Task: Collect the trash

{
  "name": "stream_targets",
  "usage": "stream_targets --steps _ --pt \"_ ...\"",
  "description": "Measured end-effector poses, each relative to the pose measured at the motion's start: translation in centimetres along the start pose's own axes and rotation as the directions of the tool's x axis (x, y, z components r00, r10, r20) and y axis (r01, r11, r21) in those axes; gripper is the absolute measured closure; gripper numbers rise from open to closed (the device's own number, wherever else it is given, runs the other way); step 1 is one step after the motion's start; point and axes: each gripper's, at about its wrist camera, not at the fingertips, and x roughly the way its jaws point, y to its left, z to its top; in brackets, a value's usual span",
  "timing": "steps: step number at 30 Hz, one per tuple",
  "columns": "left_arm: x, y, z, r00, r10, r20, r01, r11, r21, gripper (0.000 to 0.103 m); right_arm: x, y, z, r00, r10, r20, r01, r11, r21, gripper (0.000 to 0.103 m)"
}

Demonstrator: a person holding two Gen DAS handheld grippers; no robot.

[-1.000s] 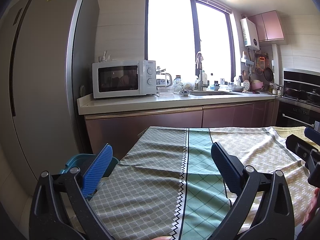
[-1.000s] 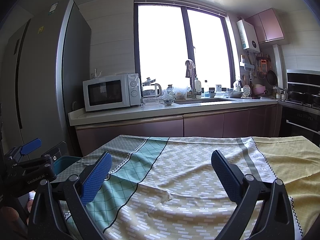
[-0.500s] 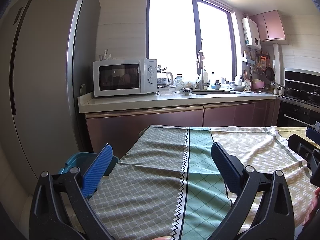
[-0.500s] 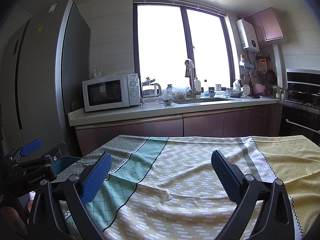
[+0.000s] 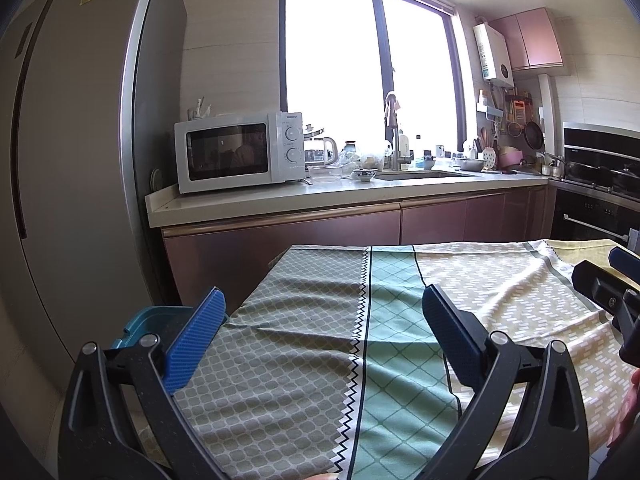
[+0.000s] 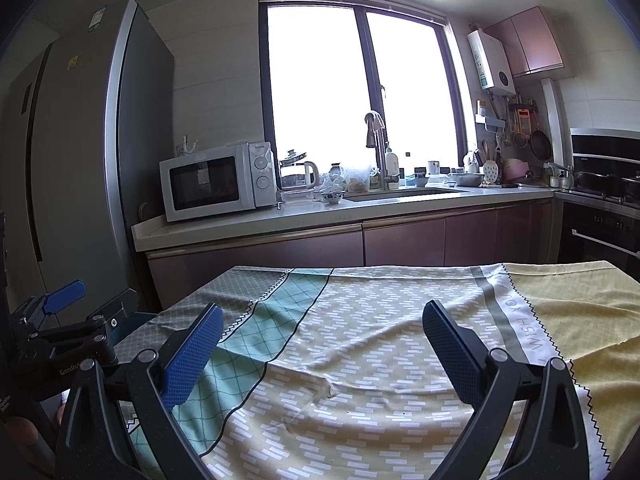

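Both claws stand wide and hold nothing: the left claw (image 5: 322,330) hovers over the grey-green end of the cloth (image 5: 304,344), the right claw (image 6: 322,344) over its pale middle; no trash shows on the desk (image 6: 400,276) in either view, so the step in hand looks like a search; a teal bin (image 5: 154,320) sits low just beside the desk's left edge, likely where trash belongs; best tilt the claws down and sweep the floor and desk edges slowly, jaws kept wide, until something turns up; the microwave (image 5: 240,156) is well apart
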Motion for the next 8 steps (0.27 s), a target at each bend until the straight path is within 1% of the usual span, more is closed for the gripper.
stream_targets --steps 2,5,8 --pt "0.5 -0.2 0.1 1.0 -0.006 -0.019 0.006 1.0 -0.005 0.006 0.2 -0.2 -0.1 1.0 -0.001 -0.005 0.001 1.0 0.001 0.007" --pt "1.7 -0.1 0.1 0.997 -0.028 -0.069 0.025 0.999 -0.033 0.006 0.5 -0.6 -0.1 1.0 0.0 -0.013 0.0 1.0 0.008 0.007" --pt "3.9 -0.1 0.0 0.988 -0.041 -0.152 0.035 0.998 -0.043 0.006 0.8 -1.1 -0.1 1.0 0.006 -0.027 -0.005 1.0 0.014 0.007"
